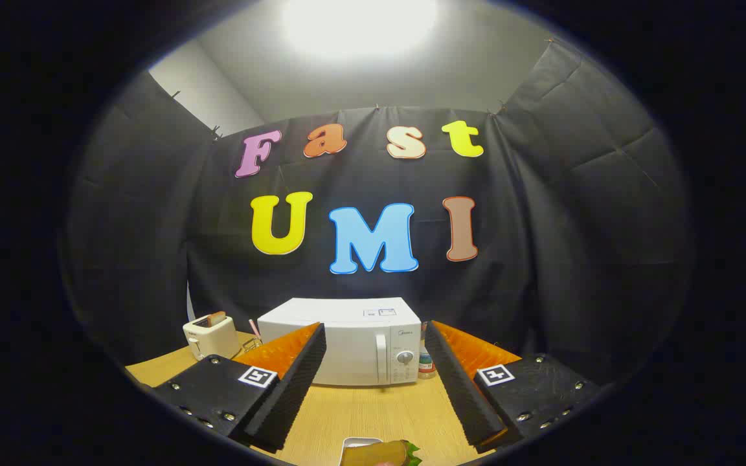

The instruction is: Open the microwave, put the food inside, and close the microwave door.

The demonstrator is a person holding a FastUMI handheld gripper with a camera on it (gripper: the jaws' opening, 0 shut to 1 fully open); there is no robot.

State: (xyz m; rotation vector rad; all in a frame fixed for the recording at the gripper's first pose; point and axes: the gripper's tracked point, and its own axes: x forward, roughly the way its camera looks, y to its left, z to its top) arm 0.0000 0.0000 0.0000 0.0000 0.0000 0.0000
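Note:
A white microwave (347,346) stands at the back of the wooden table (373,411), its door shut, with a vertical handle (381,358) and a round knob (405,356) on its right side. My gripper (375,336) is open, its two fingers spread wide and raised above the table, well short of the microwave. Seen between the fingers is the microwave front. Below and nearer than the fingers lies the food (383,453), a sandwich with a green leaf on a small white plate (355,443).
A cream toaster (210,335) with a slice of bread in it stands left of the microwave. A small bottle (426,362) stands just right of the microwave. A thin pink stick (253,327) rises between toaster and microwave.

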